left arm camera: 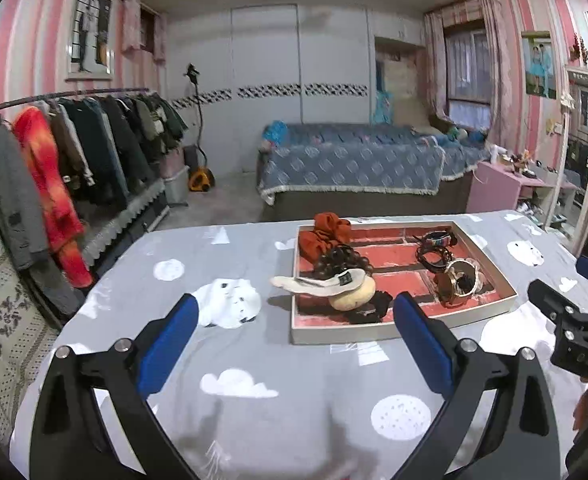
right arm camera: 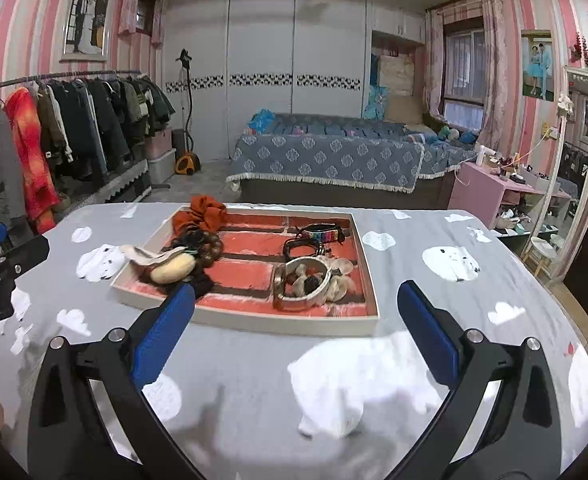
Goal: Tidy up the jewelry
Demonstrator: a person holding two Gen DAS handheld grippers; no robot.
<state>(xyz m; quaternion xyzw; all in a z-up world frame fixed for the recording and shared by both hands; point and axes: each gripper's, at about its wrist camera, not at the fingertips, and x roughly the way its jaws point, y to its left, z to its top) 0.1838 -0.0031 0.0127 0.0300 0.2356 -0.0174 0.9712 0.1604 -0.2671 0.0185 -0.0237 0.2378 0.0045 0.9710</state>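
Blue-padded left gripper (left arm camera: 294,332) and right gripper (right arm camera: 295,320) both spread wide, holding nothing, low over the table (right arm camera: 254,380). Tray (left arm camera: 377,332) sits just ahead of both, jewelry piled inside: bangle (right arm camera: 299,286), dark beads (left arm camera: 339,260), orange scrunchie (right arm camera: 208,212). Suggest taking the bangle by its rim first. Small pieces under it are too tangled to identify.

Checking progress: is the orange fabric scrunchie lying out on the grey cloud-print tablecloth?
No, the orange fabric scrunchie sits at the far left corner of the white-rimmed red tray, not out on the grey cloud-print tablecloth.
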